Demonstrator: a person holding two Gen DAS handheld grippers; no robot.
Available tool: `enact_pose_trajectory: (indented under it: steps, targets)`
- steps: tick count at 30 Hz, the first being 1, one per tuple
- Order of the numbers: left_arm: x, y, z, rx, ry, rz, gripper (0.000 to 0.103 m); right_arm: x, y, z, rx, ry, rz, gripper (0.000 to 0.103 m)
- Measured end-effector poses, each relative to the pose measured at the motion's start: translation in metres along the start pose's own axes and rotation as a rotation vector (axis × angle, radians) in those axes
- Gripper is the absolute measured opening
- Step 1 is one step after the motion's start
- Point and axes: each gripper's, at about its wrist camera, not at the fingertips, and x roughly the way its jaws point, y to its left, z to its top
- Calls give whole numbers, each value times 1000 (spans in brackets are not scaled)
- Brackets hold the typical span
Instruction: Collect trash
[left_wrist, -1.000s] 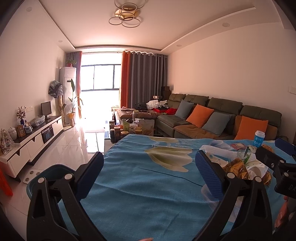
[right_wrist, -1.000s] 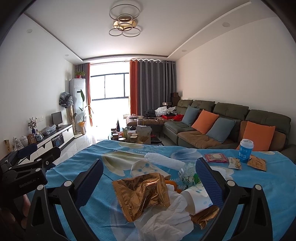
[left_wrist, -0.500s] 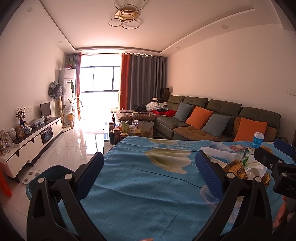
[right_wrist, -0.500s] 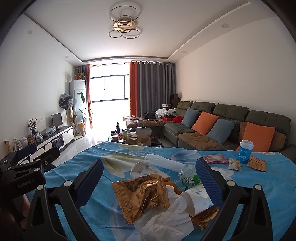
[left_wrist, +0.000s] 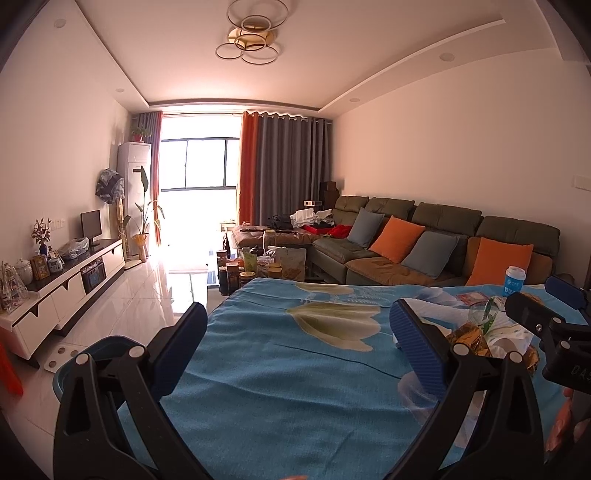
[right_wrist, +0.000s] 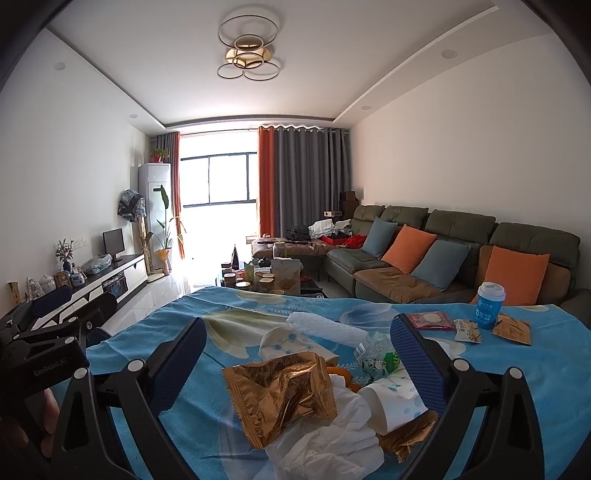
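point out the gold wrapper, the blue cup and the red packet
gold wrapper (right_wrist: 280, 397), right wrist view, crinkled middle
blue cup (right_wrist: 488, 309), right wrist view, printed side
red packet (right_wrist: 430, 320), right wrist view, centre

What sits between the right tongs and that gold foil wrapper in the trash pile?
Nothing visible. The right tongs are open, and the gold foil wrapper lies on top of the pile between the two fingers, over the white tissue. The paper cup lies beside it, not in front.
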Motion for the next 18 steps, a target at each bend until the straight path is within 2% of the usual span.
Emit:
enact_pose_trajectory:
  steps: [18]
  targets:
    - [-5, 0, 0, 1, -9, -10, 97, -1, -1, -1, 3, 0, -5, 96]
